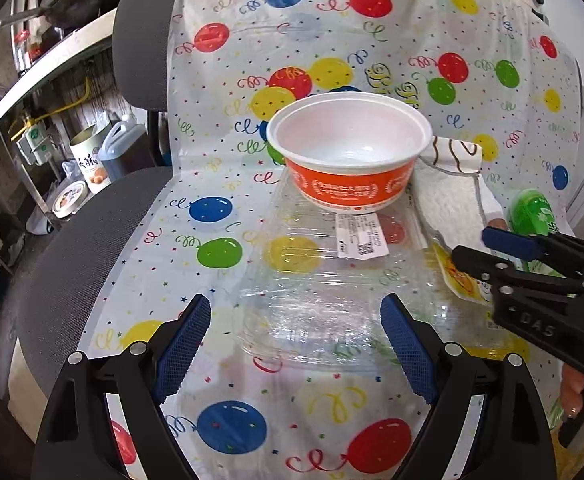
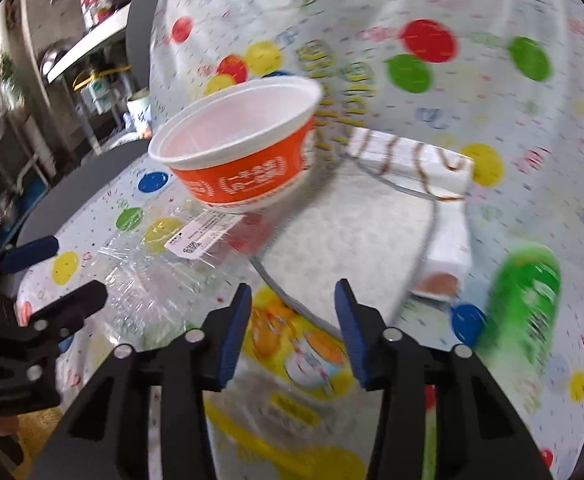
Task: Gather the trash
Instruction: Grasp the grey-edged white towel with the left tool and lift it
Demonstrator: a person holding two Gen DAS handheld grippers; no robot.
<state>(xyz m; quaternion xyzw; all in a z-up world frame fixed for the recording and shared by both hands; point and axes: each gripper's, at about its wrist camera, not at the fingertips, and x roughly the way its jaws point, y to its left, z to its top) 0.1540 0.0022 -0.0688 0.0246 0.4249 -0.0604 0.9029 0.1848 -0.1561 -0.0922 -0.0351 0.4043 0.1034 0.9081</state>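
The left tool point(image 1: 295, 344) hung with its blue pads spread wide and nothing between them, and dead ahead, just under the tips, lay the clear plastic container point(image 1: 323, 288), flat on the balloon-print cover point(image 1: 220, 208) of the chair seat (no tabletop here). Its long axis looked to run away from the tool toward the orange-banded bowl point(image 1: 349, 148), which stood on the container's far end. The right tool point(image 2: 288, 332) was open too, holding nothing, poised over a yellow snack wrapper point(image 2: 303, 344); the white paper towel point(image 2: 355, 232) lay beyond and the green bottle point(image 2: 527, 296) off to its right. By my reckoning the left was nearer the container, the right nearer the wrapper.
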